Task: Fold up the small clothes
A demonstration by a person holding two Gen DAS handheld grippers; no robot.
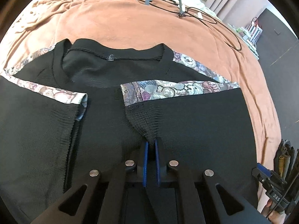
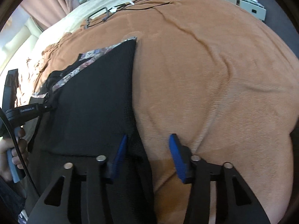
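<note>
Here, left gripper (image 1: 151, 142) at lower centre, jaws pinched on a fold of the black top (image 1: 104, 100), right gripper (image 2: 147, 140) parted, straddling its side edge on the orange blanket (image 2: 205, 74).

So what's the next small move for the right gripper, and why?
Probably close the right gripper on the shirt edge: its jaws stand apart astride that edge, gripping nothing, while the left gripper already pinches a sleeve cuff.

Bright daylight, heavy fisheye bulge, dark vignetted corners.
</note>
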